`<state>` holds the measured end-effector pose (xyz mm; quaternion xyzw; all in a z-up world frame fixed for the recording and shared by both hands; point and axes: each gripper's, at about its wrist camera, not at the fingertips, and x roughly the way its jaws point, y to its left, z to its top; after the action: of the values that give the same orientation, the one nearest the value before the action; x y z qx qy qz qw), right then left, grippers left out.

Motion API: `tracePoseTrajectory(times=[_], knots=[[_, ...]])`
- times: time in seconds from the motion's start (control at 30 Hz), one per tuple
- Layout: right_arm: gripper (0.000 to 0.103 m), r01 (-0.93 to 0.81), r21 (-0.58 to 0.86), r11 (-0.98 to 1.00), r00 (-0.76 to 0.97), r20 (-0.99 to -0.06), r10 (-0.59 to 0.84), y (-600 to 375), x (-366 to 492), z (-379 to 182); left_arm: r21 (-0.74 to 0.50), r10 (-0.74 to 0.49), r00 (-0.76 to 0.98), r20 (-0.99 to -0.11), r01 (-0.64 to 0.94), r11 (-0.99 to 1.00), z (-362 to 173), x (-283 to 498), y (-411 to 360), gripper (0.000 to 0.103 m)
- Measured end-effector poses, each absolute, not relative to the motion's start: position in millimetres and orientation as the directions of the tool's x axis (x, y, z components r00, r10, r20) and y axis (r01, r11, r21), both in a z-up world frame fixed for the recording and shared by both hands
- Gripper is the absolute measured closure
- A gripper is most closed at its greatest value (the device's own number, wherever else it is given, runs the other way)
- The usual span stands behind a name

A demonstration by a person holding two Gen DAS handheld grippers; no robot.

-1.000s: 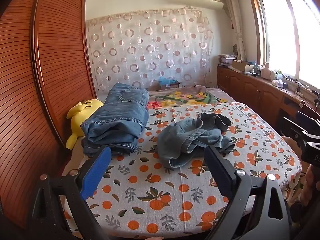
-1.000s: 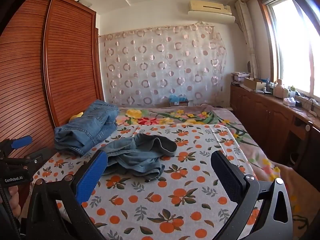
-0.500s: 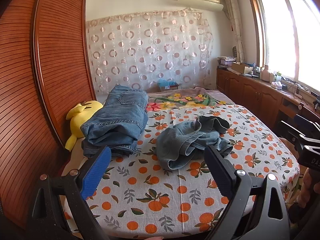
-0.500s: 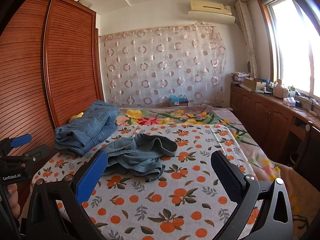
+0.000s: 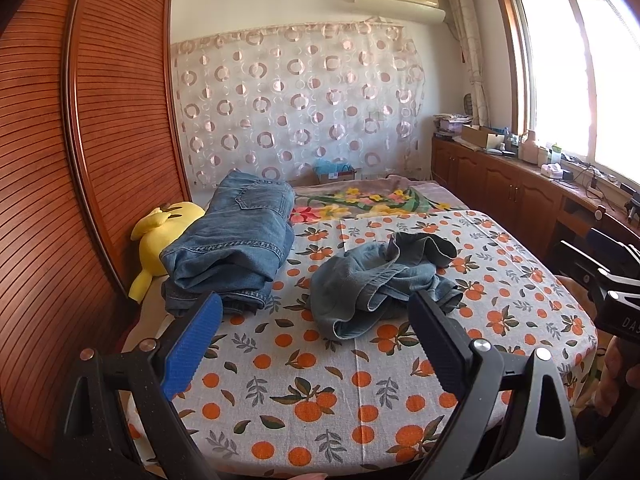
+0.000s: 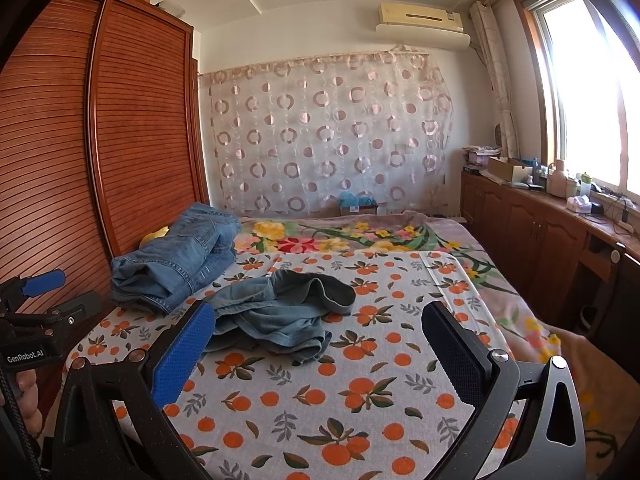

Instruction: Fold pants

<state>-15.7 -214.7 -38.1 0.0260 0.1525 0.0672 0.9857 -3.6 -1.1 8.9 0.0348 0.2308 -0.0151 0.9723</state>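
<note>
A crumpled pair of light-blue denim pants [image 5: 380, 284] [image 6: 276, 312] lies in a heap on the orange-print sheet [image 5: 312, 380] [image 6: 360, 400] in the middle of the bed. My left gripper [image 5: 316, 324] hovers open above the sheet's near edge, short of the heap, nothing between its fingers. My right gripper [image 6: 320, 328] is open too, held over the sheet just in front of the heap. Each gripper shows at the other view's edge, held by a hand.
A stack of folded jeans [image 5: 236, 240] [image 6: 180, 264] rests at the bed's left side beside a yellow plush toy [image 5: 164, 236]. A slatted wooden wardrobe [image 5: 80, 160] runs along the left. A floral blanket [image 6: 352, 240] lies farther back; a low cabinet [image 6: 540, 224] lines the window wall.
Both views have shifted slightly; the left gripper has drawn back a little from the pants. The heap itself has not moved and both grippers stay open.
</note>
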Motion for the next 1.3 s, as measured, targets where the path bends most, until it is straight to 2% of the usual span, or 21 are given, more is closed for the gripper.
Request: tracePoseTrajectory(times=[1.3], knots=[[0.0,-0.128,0.073,0.989,0.946,-0.291,0.144,-215.2,-17.5,-36.3,0.056,-0.015,0.894,-0.448,0.045,0.997,9.9,-5.0,-1.2,0.008]])
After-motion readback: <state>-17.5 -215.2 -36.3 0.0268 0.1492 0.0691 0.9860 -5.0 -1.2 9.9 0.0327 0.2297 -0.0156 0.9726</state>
